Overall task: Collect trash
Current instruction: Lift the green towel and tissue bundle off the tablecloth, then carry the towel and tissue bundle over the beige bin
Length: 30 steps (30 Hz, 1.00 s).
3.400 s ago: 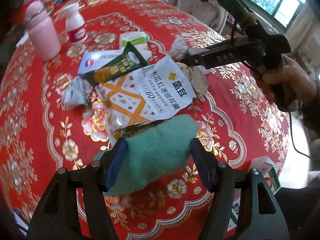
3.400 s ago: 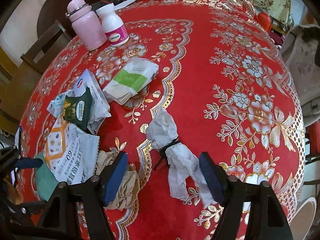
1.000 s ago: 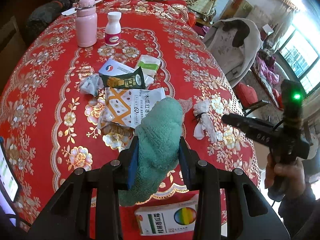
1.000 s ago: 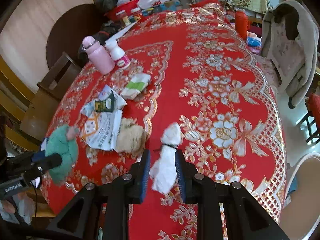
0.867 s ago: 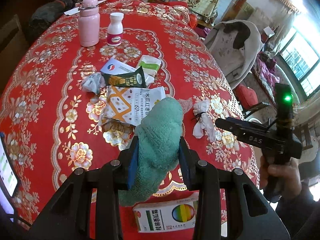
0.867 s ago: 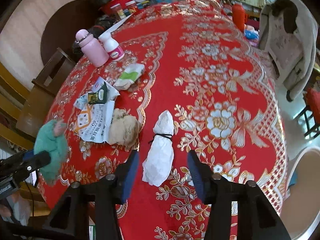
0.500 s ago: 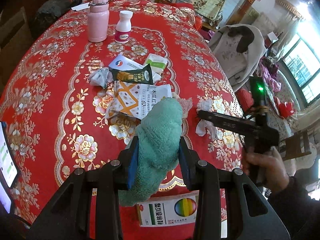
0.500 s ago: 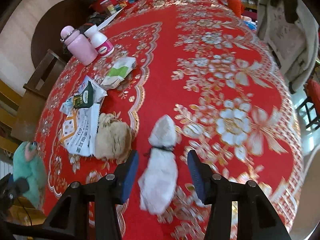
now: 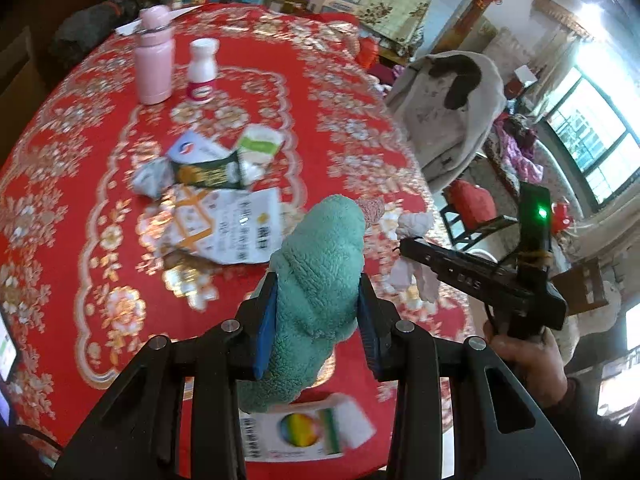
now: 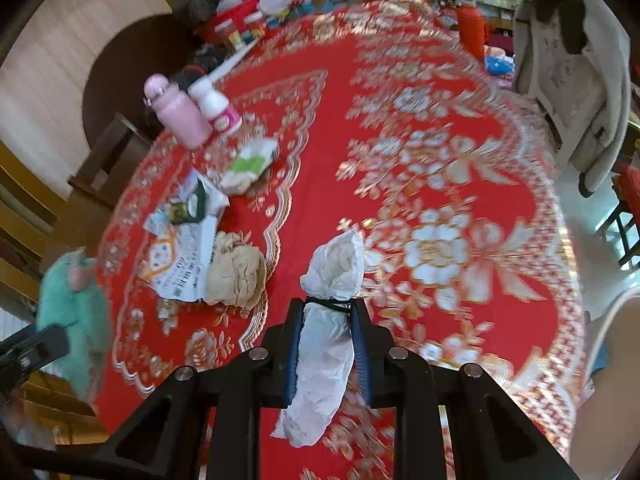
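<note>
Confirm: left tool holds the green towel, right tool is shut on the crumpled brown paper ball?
Not quite. The right tool is shut on the white tied tissue wad, as the right wrist view shows; the brown paper ball lies on the table. The left tool does hold the green towel.

"DAS" on right tongs (image 9: 404,246)

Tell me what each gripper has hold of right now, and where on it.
The left gripper clamps the green fuzzy cloth across its middle. The right gripper pinches the tied white tissue bundle just below its black tie.
</note>
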Each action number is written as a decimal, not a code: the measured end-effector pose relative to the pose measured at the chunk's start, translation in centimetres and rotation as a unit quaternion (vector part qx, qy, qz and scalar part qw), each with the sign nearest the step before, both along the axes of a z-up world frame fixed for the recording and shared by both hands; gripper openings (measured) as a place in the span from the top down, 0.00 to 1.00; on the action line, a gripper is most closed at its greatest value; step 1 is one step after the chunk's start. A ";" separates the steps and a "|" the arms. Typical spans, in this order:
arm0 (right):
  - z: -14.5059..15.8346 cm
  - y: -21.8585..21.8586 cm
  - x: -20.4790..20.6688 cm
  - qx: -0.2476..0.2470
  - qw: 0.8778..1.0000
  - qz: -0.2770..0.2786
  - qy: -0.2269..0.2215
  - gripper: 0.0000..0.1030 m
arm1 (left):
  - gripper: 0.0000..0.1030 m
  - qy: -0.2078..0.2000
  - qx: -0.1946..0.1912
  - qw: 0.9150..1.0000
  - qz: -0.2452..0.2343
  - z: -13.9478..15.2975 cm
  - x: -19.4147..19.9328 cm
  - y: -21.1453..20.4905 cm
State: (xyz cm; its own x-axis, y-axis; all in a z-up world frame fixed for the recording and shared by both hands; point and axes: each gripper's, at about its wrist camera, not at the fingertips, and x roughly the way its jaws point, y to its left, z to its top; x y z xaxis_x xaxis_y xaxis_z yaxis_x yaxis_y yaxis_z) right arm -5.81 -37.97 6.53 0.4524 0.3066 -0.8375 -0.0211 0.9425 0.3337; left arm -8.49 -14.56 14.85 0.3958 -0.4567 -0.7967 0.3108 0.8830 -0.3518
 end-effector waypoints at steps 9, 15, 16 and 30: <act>4.0 -6.8 -4.3 0.008 0.998 -0.047 -0.034 0.78 | 0.67 -0.003 -0.016 0.998 -0.056 1.5 -0.6 -7.4; 4.9 -12.6 -7.6 0.003 0.995 -0.097 -0.039 0.78 | 0.67 -0.002 -0.023 0.994 -0.104 1.9 -1.4 -13.5; 4.9 -13.6 -8.2 0.002 0.994 -0.106 -0.038 0.78 | 0.67 -0.001 -0.025 0.994 -0.110 1.9 -1.5 -14.3; 4.2 -24.9 -15.0 -0.017 0.977 -0.210 -0.020 0.78 | 0.67 0.043 -0.042 0.978 -0.198 -0.1 -3.4 -27.9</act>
